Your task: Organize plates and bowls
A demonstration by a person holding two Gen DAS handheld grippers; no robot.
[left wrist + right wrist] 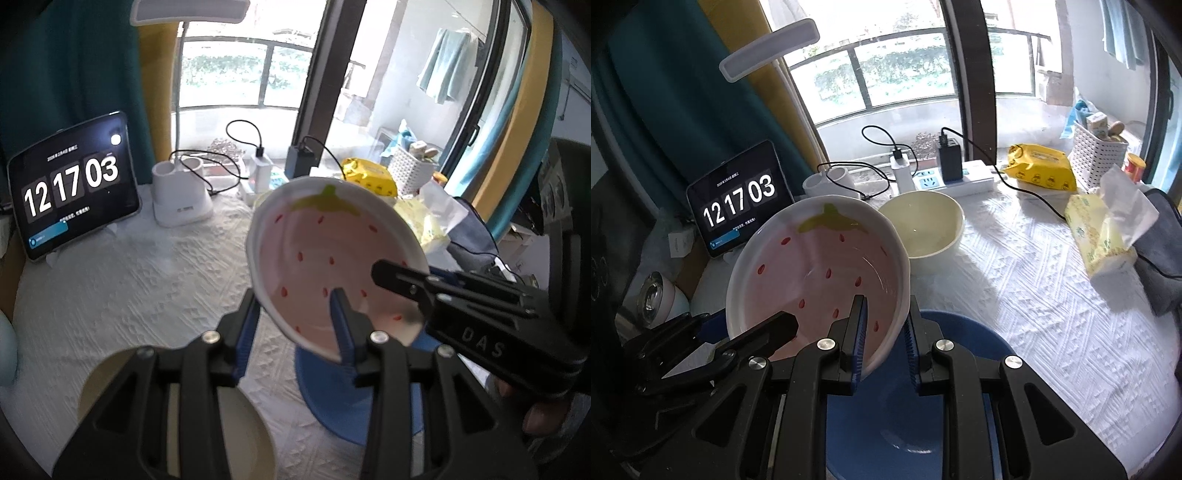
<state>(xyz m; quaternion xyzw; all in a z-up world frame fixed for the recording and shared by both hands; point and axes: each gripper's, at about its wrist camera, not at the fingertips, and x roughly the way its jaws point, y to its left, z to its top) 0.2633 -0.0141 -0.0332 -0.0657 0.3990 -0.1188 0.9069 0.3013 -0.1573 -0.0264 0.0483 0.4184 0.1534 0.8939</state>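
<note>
Both grippers clamp the pink strawberty-patterned ceramic plate (816,273) by its rim: the left gripper (295,325) with jaws partly closed on one edge, the right gripper (884,339) nearly shut on the other. Tilted, the plate hangs clear above the round blue plate (960,354) on the white quilted tabletop (1034,295), near a cream ceramic bowl (923,225).
</note>
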